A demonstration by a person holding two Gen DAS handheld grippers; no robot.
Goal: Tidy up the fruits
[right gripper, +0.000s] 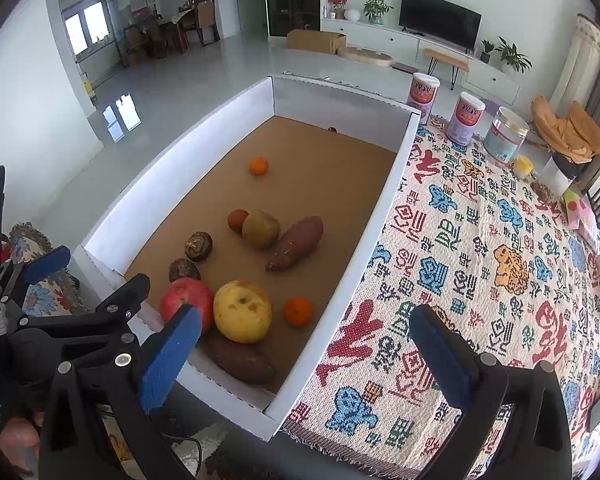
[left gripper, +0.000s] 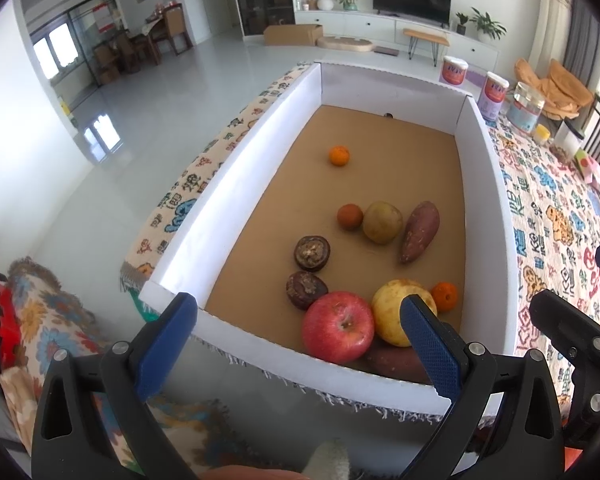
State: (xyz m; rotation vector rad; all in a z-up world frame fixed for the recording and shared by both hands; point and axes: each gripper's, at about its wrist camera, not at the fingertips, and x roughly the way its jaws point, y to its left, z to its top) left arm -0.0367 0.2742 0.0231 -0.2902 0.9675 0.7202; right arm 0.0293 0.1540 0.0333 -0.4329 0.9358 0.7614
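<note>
Your left gripper (left gripper: 298,320) and right gripper (right gripper: 306,332) fingers spread, empty, red apple (left gripper: 337,327) at 6 o'clock in box (left gripper: 236,152), canister (right gripper: 465,118) labels at 1 o'clock unreadable.

Patterned tablecloth (right gripper: 480,280) under box (right gripper: 384,216), perhaps jars (right gripper: 466,118)

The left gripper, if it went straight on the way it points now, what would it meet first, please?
Most likely the near wall of the white box, which lies across the open left gripper. If it cleared the rim, the red apple and yellow fruit come next. Depth is unclear in this fisheye view.
</note>
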